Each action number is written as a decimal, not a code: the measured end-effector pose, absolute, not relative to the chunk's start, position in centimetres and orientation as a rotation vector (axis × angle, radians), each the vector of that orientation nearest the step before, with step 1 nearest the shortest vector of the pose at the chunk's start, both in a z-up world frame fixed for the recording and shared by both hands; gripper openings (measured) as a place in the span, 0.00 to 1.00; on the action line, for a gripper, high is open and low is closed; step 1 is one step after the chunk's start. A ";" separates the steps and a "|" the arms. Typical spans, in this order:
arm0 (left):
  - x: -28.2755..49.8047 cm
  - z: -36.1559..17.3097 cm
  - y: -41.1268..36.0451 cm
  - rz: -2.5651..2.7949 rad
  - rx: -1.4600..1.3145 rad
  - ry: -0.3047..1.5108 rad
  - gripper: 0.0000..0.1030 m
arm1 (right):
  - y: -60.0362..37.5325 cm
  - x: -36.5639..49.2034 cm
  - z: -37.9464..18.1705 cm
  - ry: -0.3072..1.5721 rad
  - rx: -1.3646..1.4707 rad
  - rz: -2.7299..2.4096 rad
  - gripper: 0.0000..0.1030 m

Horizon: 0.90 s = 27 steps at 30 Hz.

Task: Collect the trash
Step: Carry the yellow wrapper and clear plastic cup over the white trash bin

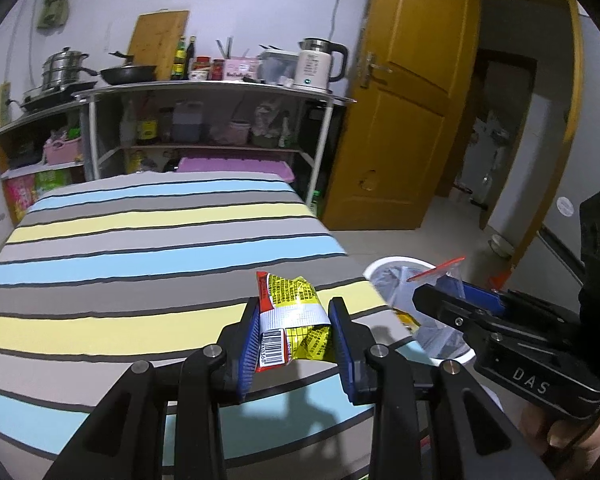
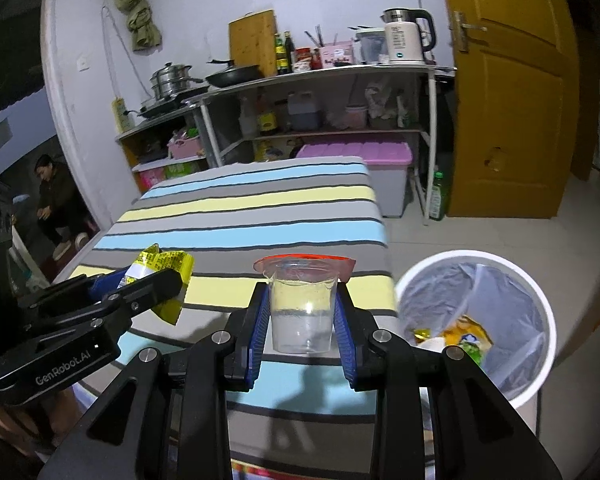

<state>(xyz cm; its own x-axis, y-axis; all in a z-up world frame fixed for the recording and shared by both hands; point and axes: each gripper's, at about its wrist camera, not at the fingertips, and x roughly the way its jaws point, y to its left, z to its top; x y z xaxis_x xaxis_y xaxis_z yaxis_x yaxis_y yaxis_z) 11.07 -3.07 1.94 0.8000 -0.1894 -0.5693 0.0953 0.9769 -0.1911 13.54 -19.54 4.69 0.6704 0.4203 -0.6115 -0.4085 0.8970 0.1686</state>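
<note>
Step in hand: carrying two pieces of trash toward the bin, judged from both loads held clear above the striped surface (image 1: 140, 248).

Left gripper (image 1: 294, 336): blue pads pinching a yellow snack wrapper (image 1: 296, 312) between them, barcode end nearest the camera, crumpled top poking out past the fingertips. Seen from the right wrist too, off to the left and slightly ahead (image 2: 156, 284).

Right gripper (image 2: 302, 320): pads clamped on a clear plastic cup (image 2: 302, 312), upright, red foil lid partly peeled at the rim, cloudy residue inside. No visible slip.

White trash bin (image 2: 540, 320) with clear liner: on the floor, below and just to the right of the right gripper, beside the edge of the striped surface; some wrappers already inside. From the left wrist, bin (image 1: 384, 268) ahead and to the right, partly hidden behind the right gripper.

Next move, as a judgement: swing the right gripper over the bin mouth, spread pads, drop cup. Left gripper farther off; needs to cross past the right one or wait its turn. Risk: collision between grippers, residue spilling if cup tilts early.
</note>
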 end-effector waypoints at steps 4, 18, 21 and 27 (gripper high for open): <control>12.2 1.9 -5.4 -0.203 -0.135 0.631 0.33 | -21.6 13.8 4.6 0.689 0.039 0.426 0.32; 17.0 1.3 -11.1 -0.326 -0.107 0.633 0.33 | -27.9 16.1 3.4 0.709 0.087 0.294 0.32; 18.3 0.9 -12.1 -0.342 -0.107 0.643 0.33 | -29.0 16.9 2.9 0.722 0.096 0.267 0.32; 20.5 -0.2 -14.1 -0.381 -0.099 0.674 0.33 | -31.1 18.1 1.8 0.748 0.110 0.221 0.32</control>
<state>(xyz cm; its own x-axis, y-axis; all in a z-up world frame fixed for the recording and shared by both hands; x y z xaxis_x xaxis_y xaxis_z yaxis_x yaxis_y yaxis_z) 20.48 -14.15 -0.15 0.7152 -0.3757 -0.5893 0.3120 0.9262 -0.2117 18.12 -31.05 1.83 0.7115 0.2381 -0.6611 -0.1601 0.9710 0.1775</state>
